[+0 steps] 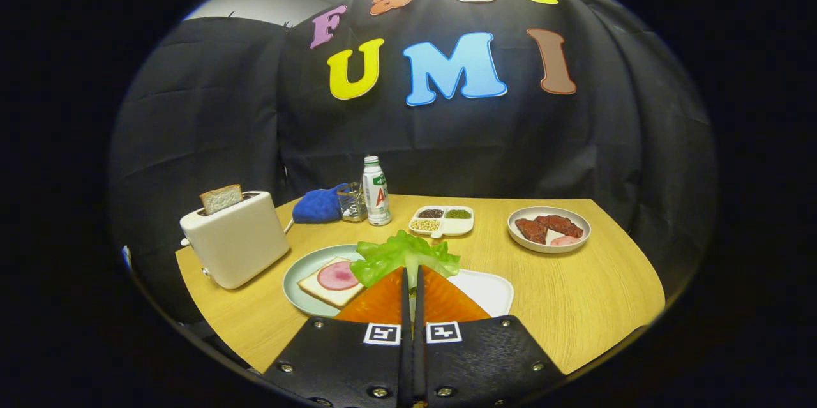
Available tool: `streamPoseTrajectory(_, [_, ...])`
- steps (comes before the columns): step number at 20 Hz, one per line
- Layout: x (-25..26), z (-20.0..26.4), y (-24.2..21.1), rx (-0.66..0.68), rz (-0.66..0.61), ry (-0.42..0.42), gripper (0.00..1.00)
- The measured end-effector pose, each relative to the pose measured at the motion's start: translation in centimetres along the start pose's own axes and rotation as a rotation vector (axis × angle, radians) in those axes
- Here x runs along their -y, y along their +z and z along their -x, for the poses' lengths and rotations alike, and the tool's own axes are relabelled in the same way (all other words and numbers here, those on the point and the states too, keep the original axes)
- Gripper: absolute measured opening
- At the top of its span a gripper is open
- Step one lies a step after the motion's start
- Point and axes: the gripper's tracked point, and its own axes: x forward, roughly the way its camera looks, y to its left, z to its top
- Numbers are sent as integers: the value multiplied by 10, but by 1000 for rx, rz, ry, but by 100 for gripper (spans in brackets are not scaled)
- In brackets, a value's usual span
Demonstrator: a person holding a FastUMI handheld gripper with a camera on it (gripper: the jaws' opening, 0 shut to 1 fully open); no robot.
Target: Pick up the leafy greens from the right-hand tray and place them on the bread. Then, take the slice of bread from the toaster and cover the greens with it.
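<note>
Leafy greens (404, 255) stick out from between the fingertips of the gripper (412, 275), whose two fingers are drawn together with only a thin slit between them and pinch the pale stem of the leaf from both sides. The ruffled green leaf fans out just ahead of the tips, held above the wooden table (574, 299), over the gap between a round pale-green plate (300, 271) and a white tray (491, 290). On the pale-green plate lies a slice of bread (325, 290) topped with a round pink slice of ham (337, 276); the edge of the leaf reaches over the near rim of that plate, just beside the ham, though whether it touches the bread cannot be told. The white tray sits to the right of the fingers and is partly hidden behind them. Further left stands a cream toaster (235, 246) with a second bread slice (221, 198) poking upright out of its slot. Beyond the greens, a divided white dish (442, 220) holds beans and seeds in separate sections, a small bottle (376, 191) stands near a blue cloth (319, 205), and a round plate of meat pieces (549, 229) sits well to the right.
</note>
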Motion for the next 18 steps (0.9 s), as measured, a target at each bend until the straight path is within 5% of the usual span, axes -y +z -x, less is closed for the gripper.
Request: streamPoseTrajectory(18, [-88, -75, -31, -60, -34, 148, 0])
